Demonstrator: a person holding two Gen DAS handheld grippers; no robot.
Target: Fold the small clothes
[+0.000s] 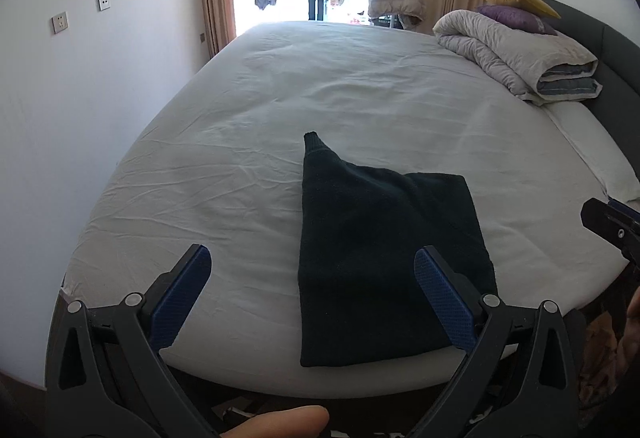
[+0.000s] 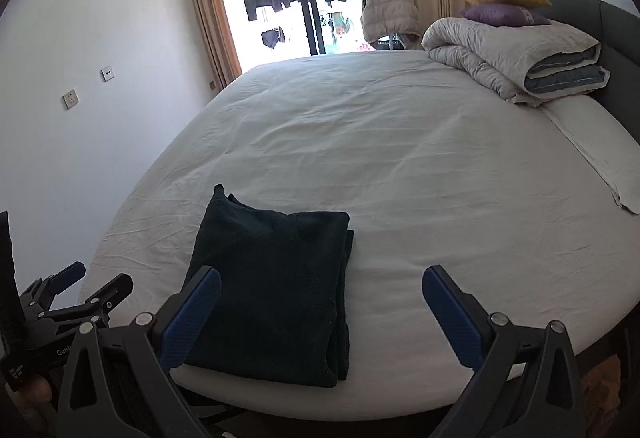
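Both released and gaping, the left gripper (image 1: pixel 312 270) and right gripper (image 2: pixel 322 288) are hovering just short of the folded dark garment (image 1: pixel 384 254), seemingly awaiting a final tidying.

Dark garment, folded, on the bed

We see one dark, nearly black knit garment (image 1: pixel 384 250) lying flat and folded into a rough rectangle near the front edge of the bed (image 1: pixel 360 86), its layers stacked at the right side, with one ribbed cuff or corner poking out toward the window.
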